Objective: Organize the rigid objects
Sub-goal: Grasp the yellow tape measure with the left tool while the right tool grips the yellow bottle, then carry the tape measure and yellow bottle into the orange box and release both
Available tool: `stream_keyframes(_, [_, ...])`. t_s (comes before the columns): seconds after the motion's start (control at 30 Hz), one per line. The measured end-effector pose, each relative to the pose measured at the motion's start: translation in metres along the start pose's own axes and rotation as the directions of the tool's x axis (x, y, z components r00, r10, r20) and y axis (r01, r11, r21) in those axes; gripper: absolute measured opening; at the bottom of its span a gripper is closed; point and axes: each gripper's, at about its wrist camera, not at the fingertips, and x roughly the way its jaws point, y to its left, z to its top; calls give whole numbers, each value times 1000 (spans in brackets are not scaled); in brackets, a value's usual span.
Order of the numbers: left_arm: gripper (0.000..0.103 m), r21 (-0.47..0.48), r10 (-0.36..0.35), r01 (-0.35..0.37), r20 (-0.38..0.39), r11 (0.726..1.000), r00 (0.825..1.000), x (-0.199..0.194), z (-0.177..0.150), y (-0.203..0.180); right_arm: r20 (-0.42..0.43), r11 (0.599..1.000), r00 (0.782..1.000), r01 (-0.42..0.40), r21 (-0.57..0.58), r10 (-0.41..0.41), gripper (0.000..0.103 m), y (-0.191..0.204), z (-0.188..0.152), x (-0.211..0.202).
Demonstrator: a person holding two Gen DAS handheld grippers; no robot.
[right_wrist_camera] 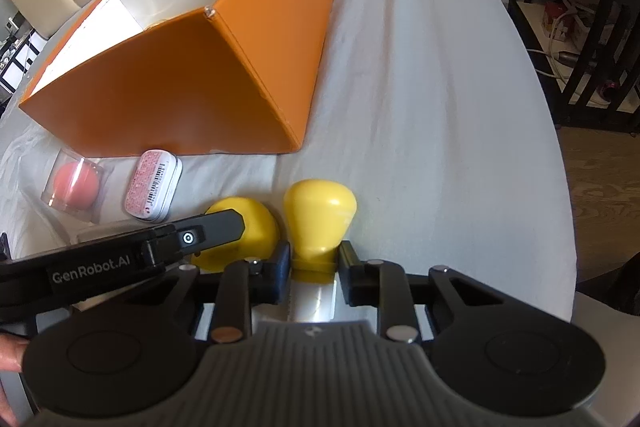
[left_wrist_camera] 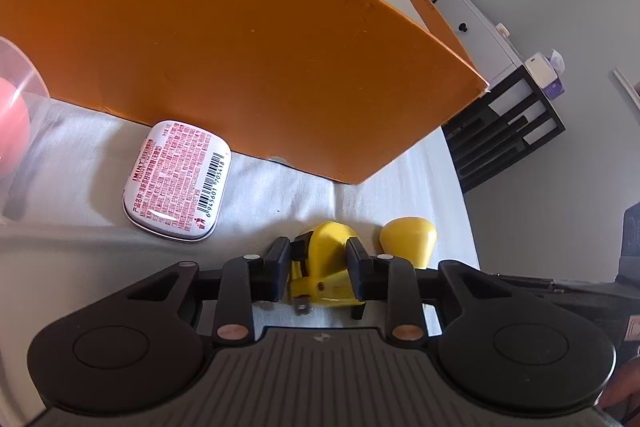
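Two yellow-handled tools lie side by side on the white cloth near the front. My left gripper (left_wrist_camera: pixel 318 267) is shut on the left yellow tool (left_wrist_camera: pixel 324 267), its pads on either side of the handle; that tool's round knob shows in the right wrist view (right_wrist_camera: pixel 248 227). My right gripper (right_wrist_camera: pixel 313 267) is closed around the neck of the right yellow tool (right_wrist_camera: pixel 320 215), which has a metal blade toward me; it also shows in the left wrist view (left_wrist_camera: pixel 408 237). An open orange box (right_wrist_camera: pixel 180 67) stands behind them, and fills the left wrist view (left_wrist_camera: pixel 240 47).
A white mint tin (left_wrist_camera: pixel 178 179) with red print lies by the box wall, also in the right wrist view (right_wrist_camera: pixel 154 189). A pink ball in a clear case (right_wrist_camera: pixel 76 187) sits left of it. The table edge (right_wrist_camera: pixel 560 147) curves at right, with dark furniture (right_wrist_camera: pixel 580 7) beyond.
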Motion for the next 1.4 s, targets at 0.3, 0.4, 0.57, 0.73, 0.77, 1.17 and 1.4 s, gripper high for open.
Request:
stream_keyframes(0.3, [45, -53, -10, 9, -29, 999, 1000, 7, 0, 7, 23, 1000, 1000, -9, 28, 8, 29, -10, 4, -2])
stream_keyframes(0.4, [50, -95, -31, 28, -35, 995, 999, 11, 0, 13, 21, 999, 999, -29, 13, 28, 28, -10, 2, 3])
stream_keyframes(0.57, [48, -86, -31, 28, -30, 996, 999, 11, -3, 10, 3, 992, 994, -105, 65, 105, 26, -14, -1, 6])
stream_keyframes(0.73, [36, -75, -29, 28, -13, 997, 999, 6, -5, 6, 3, 995, 996, -88, 48, 88, 26, -8, -4, 5])
stream_keyframes(0.77, [32, -68, -27, 27, -5, 997, 1000, 4, -4, 4, 5, 996, 997, -79, 43, 79, 26, -6, -4, 5])
stream_keyframes(1.17, [24, 39, 47, -51, 105, 998, 993, -38, -13, -13, 46, 997, 996, -76, -34, 77, 26, 15, -5, -16])
stream_keyframes(1.4, [24, -5, 2, 0, 231, 1000, 973, -81, 0, -11, 106, 990, 990, -87, -114, 99, 25, 34, 0, -42])
